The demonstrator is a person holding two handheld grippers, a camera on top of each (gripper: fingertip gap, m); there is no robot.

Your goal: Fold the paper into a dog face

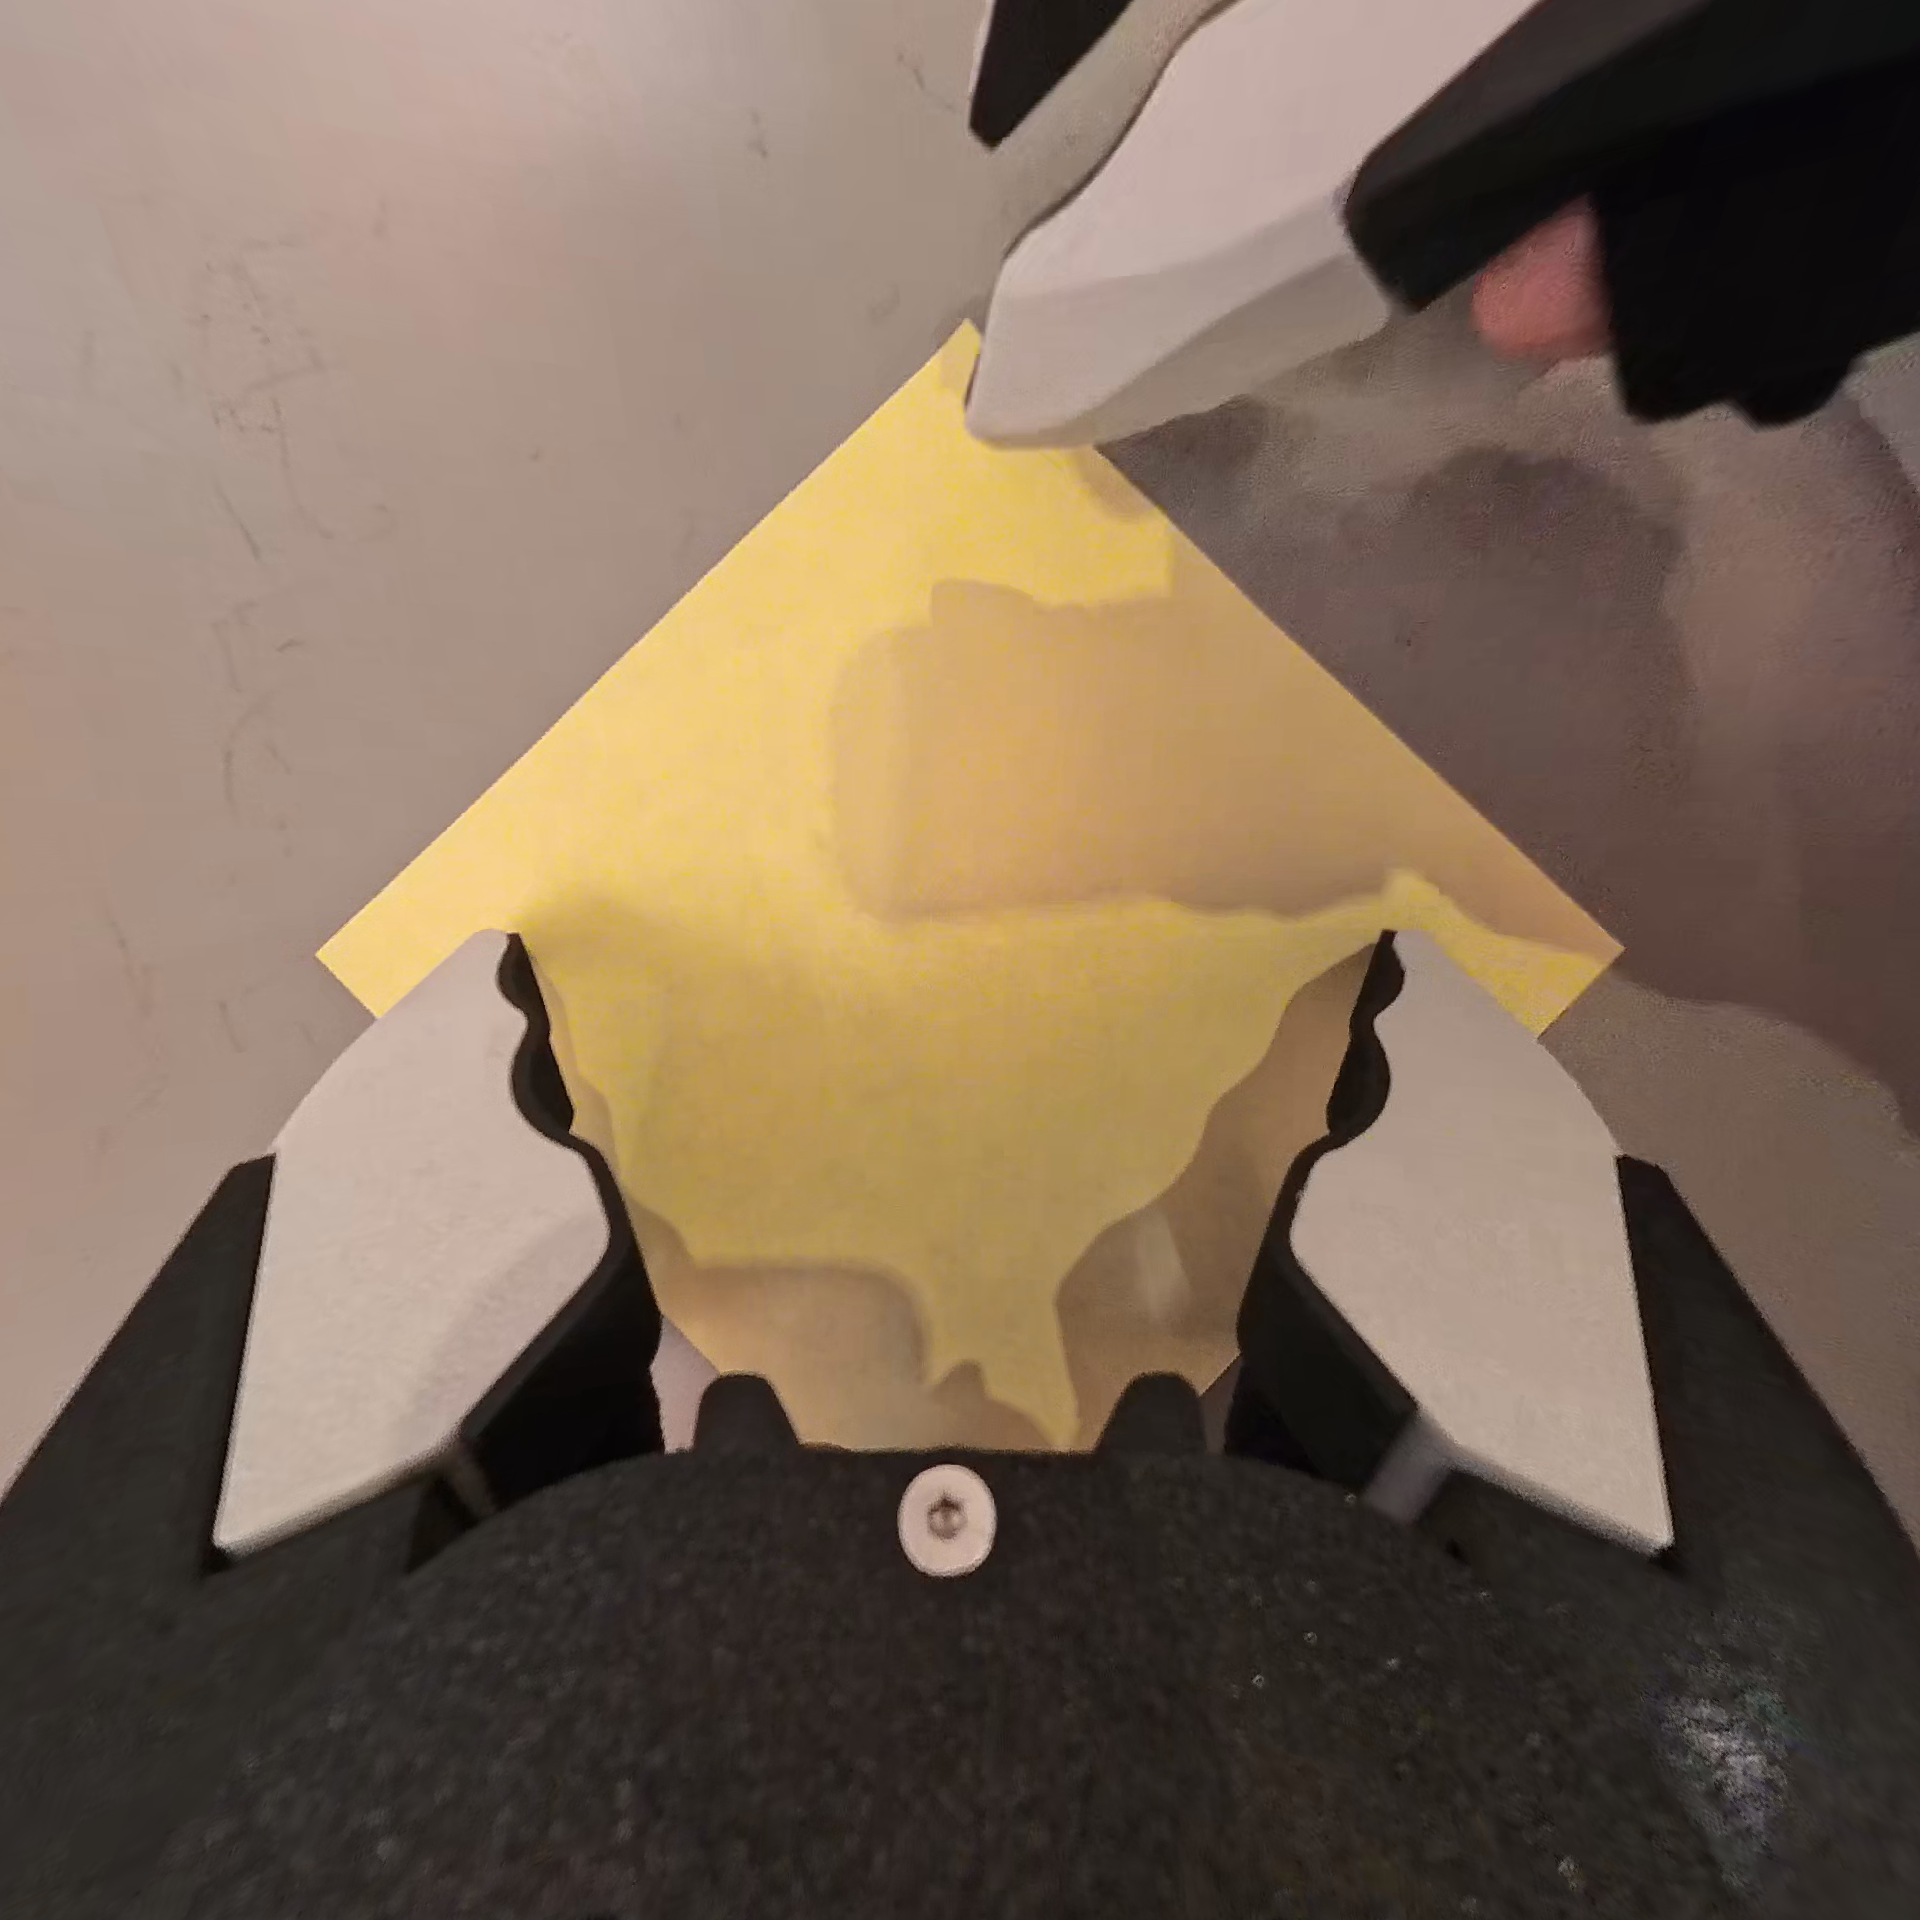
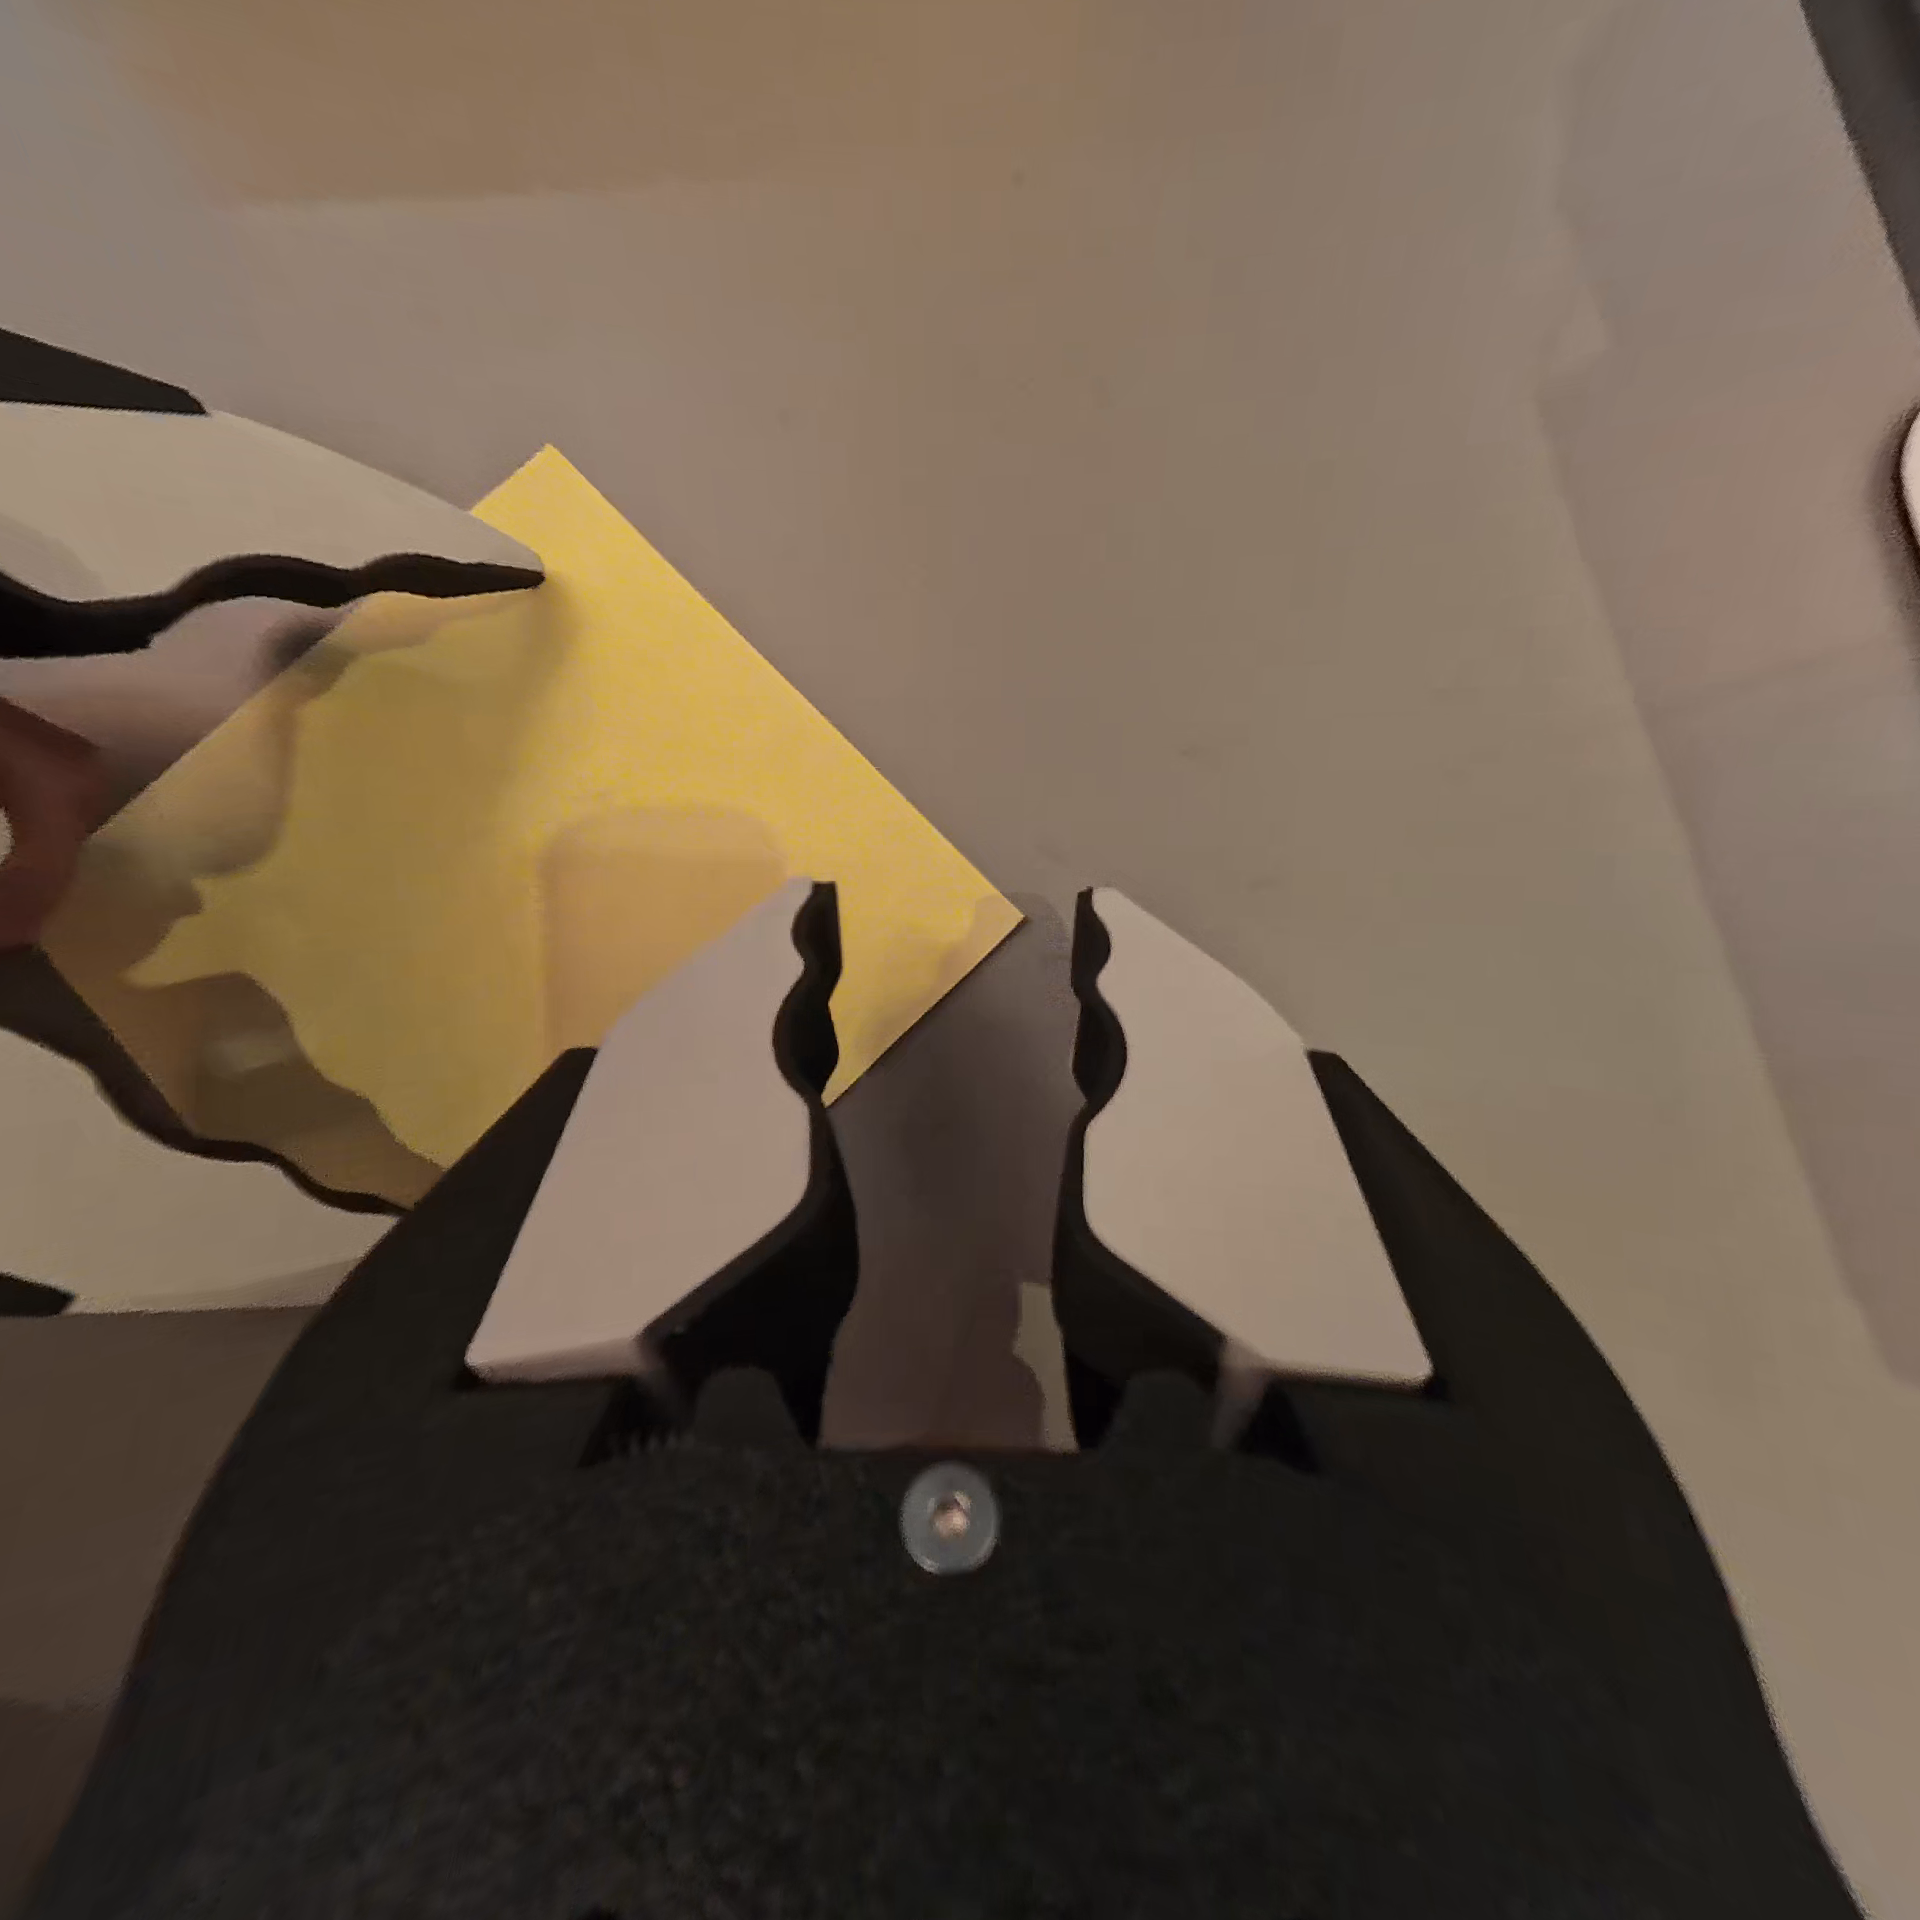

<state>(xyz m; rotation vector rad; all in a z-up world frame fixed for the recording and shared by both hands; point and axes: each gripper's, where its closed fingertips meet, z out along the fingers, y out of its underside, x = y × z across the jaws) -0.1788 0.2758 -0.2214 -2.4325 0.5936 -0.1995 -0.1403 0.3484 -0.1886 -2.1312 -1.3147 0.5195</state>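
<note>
Yellow paper lies flat and unfolded on the pale counter, turned like a diamond. My left tool hangs over its near half, jaws spread wide, grasping nothing. My right tool is at the paper's far corner, jaws apart, empty.

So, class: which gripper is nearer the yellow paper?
Left. The left gripper hangs open directly over the paper, its fingers straddling the sheet. The right gripper is open at one corner, mostly over the bare table.
</note>
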